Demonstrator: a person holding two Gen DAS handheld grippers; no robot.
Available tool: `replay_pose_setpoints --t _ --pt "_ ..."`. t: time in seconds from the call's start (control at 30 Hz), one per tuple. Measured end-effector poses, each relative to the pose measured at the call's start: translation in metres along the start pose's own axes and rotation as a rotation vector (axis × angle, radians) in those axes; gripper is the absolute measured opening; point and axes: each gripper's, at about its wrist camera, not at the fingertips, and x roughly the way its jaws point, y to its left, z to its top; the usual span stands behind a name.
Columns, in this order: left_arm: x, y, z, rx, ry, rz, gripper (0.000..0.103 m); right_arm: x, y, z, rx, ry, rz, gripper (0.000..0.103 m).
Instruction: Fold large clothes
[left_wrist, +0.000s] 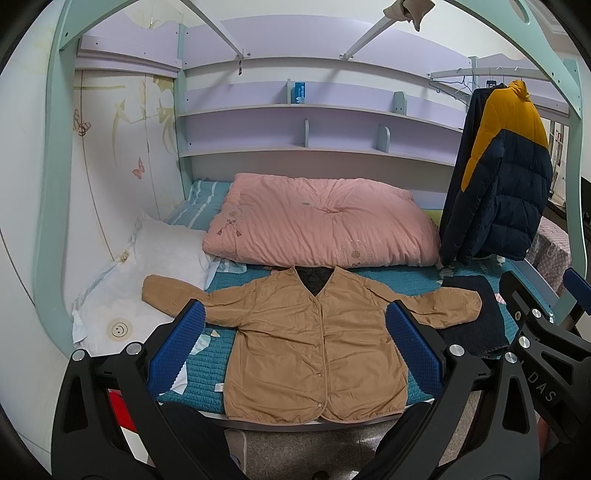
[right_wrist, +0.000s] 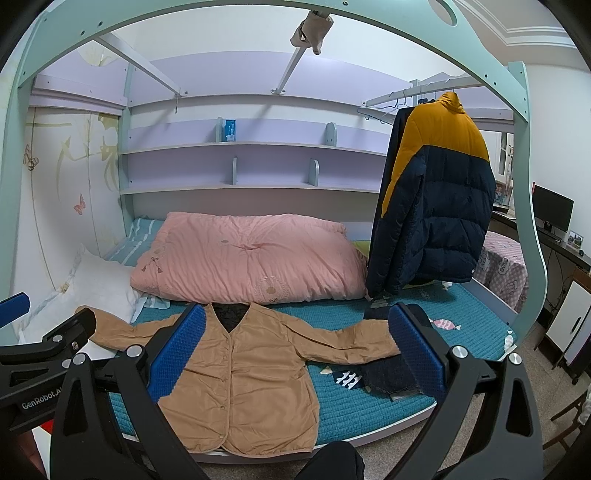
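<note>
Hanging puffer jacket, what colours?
Mustard yellow over navy puffer jacket; clearest in the right wrist view.

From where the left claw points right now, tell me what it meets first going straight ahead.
Most likely the tan jacket spread flat on the bed: it fills the gap between the open left claw. Depth is unclear, but nothing appears to stand in between.

Each gripper is built of black plastic arms with triangular cut-outs, joined by round silver screws. The left gripper (left_wrist: 295, 343) carries two blue fingers (left_wrist: 177, 347) with a fine ribbed grid surface; white letters "DAS" mark its neighbour's black frame. The right gripper (right_wrist: 295, 350) looks the same, and white "GenRobot.AI" lettering shows on the other's frame.
</note>
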Motion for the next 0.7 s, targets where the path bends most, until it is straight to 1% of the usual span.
replay_pose_setpoints --t 0.33,0.63,0.7 --pt "0.0 0.0 -0.001 -0.002 0.002 -0.003 0.098 0.001 0.002 -0.001 0.005 0.003 0.004 0.096" --pt "0.014 -0.003 0.001 -0.005 0.031 -0.02 0.098 0.01 -0.002 0.001 0.003 0.027 0.006 0.096" --pt "0.019 -0.005 0.003 -0.005 0.042 -0.024 0.098 0.015 -0.004 0.0 0.008 0.044 0.008 0.096"
